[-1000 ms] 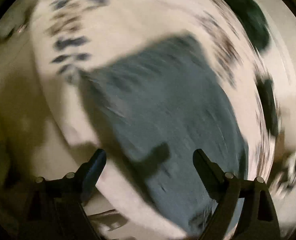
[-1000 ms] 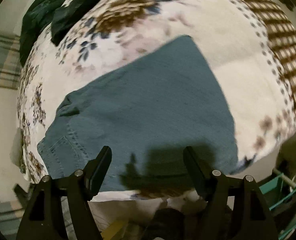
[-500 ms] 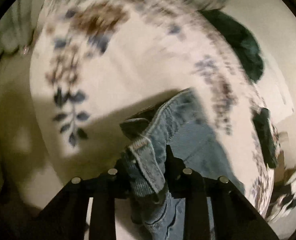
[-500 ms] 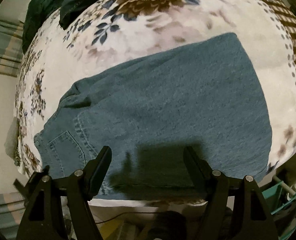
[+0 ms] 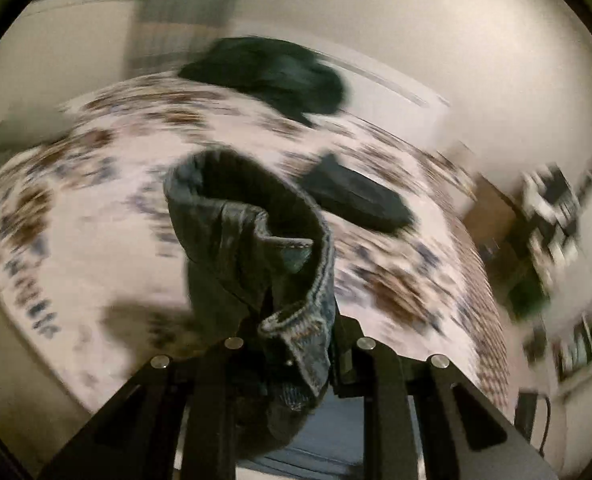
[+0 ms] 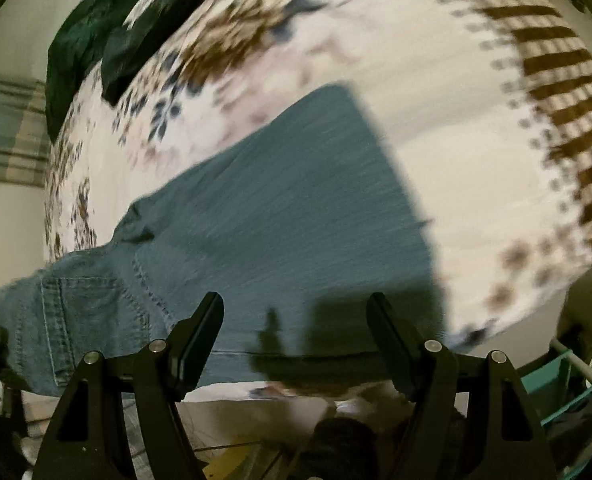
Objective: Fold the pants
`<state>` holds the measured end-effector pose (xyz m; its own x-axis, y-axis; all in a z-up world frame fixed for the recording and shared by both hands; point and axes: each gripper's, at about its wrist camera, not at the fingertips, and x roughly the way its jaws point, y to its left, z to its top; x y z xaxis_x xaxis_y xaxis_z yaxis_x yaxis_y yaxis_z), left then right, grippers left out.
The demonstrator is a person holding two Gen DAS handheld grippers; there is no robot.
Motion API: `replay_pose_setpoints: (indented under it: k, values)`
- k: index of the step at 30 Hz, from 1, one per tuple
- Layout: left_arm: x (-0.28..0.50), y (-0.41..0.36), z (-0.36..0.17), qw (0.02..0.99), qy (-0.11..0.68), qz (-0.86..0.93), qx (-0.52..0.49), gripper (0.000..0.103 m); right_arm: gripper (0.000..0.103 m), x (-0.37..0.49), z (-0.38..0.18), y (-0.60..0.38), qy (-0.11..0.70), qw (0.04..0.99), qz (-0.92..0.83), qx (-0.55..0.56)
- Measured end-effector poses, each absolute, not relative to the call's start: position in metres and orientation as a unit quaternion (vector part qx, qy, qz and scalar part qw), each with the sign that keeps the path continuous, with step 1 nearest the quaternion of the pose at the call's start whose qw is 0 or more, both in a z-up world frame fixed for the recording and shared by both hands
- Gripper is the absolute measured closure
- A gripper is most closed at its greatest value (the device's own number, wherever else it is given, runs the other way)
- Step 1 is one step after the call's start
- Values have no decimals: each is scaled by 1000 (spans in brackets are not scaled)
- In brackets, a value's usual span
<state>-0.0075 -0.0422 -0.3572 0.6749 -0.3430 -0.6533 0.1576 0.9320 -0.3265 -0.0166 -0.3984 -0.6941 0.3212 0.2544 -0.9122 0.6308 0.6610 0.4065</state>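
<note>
Blue denim pants (image 6: 280, 216) lie folded lengthwise on a floral bedspread (image 6: 375, 48), back pocket at the lower left. My right gripper (image 6: 296, 332) is open and empty, just above the near edge of the pants. My left gripper (image 5: 296, 344) is shut on the waistband of the pants (image 5: 256, 248) and holds it lifted off the bed, so the open waist bulges up in front of the camera. The left wrist view is blurred by motion.
Dark green clothes (image 5: 280, 76) lie at the far side of the bed, with another dark folded garment (image 5: 355, 196) nearer; both show in the right wrist view (image 6: 92, 40). A teal rack (image 6: 567, 376) stands at the lower right beside the bed.
My left gripper went from open over the pants to shut on the waistband and lifted it up. The right gripper stayed open and drew back slightly over the pants.
</note>
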Motion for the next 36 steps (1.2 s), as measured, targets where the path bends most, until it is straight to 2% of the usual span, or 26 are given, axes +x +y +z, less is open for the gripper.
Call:
replay_pose_setpoints:
  k: [3,7,11,14,15,16,17,18,19,26,30,34,35,36]
  values:
    - [-26,-116,-369,895,393,-195,-77,86,27,-41,-687,-433,557,710,-153,403]
    - [-51,-205,-413,865,434,-252,-20,86,27,-82,-683,-484,540,705,-193,417]
    - [-71,-264,-454,835,476,-274,40,86,27,-120,-688,-524,533,691,-229,431]
    - [-82,-289,-477,806,517,-271,93,82,27,-144,-692,-544,534,683,-244,434]
    - [-85,-291,-480,799,528,-271,99,76,27,-149,-693,-548,535,682,-245,435]
    - [-84,-290,-480,787,543,-279,89,65,26,-151,-694,-548,535,681,-245,435]
    - [-83,-285,-482,777,554,-290,75,56,22,-153,-695,-552,536,681,-241,437]
    - [-86,-281,-481,771,560,-296,69,35,15,-153,-695,-554,533,683,-235,440]
    - [-88,-279,-479,767,563,-300,67,17,12,-149,-694,-553,530,685,-231,443]
    - [-60,-210,-425,760,576,-300,-18,14,5,-99,-696,-549,494,700,-120,501]
    - [-10,-146,-432,782,584,-216,-41,14,5,-36,-718,-533,496,699,-28,514]
    - [39,-97,-460,790,598,-132,-43,14,5,13,-745,-520,532,690,-6,491]
    - [50,-90,-468,790,600,-118,-41,14,16,19,-750,-518,537,684,-6,494]
    - [56,-87,-474,789,603,-114,-42,14,56,23,-750,-516,526,690,0,498]
